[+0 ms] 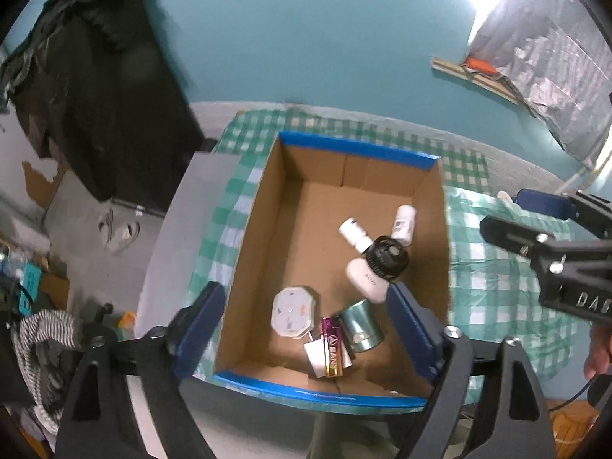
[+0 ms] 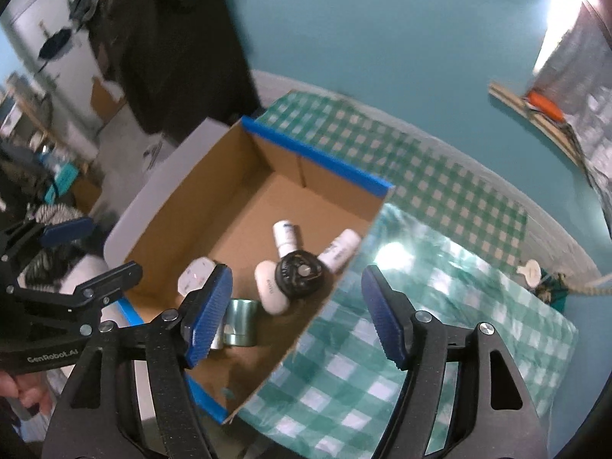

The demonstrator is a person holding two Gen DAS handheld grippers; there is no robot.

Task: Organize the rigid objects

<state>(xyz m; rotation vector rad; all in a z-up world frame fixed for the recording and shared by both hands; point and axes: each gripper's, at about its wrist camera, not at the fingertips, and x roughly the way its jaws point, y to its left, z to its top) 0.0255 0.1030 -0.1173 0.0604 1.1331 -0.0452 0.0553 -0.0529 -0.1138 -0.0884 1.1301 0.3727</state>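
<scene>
We record a brown cardboard box (image 1: 302, 206) with blue-taped rims, on a green-and-white checked cloth (image 1: 493, 279). Inside it: white bottles (image 1: 354, 231), a black round item (image 1: 386, 258), a silver tin (image 1: 361, 325), a white octagonal case (image 1: 292, 311) and a purple-and-gold battery (image 1: 332, 346) (lettering white). The wall (image 1: 306, 38) is teal.

So the cardboard box (image 1: 290, 206) with blue-taped rims sits open on the checked cloth. Inside: three white bottles (image 1: 354, 231) lying on their sides fanned around a black round fan (image 1: 386, 258), all touching. Nearer end has a white octagonal tin (image 1: 292, 315), a silver can (image 1: 359, 325) tipped over, and a purple-gold battery (image 1: 332, 346) on a white card.
</scene>
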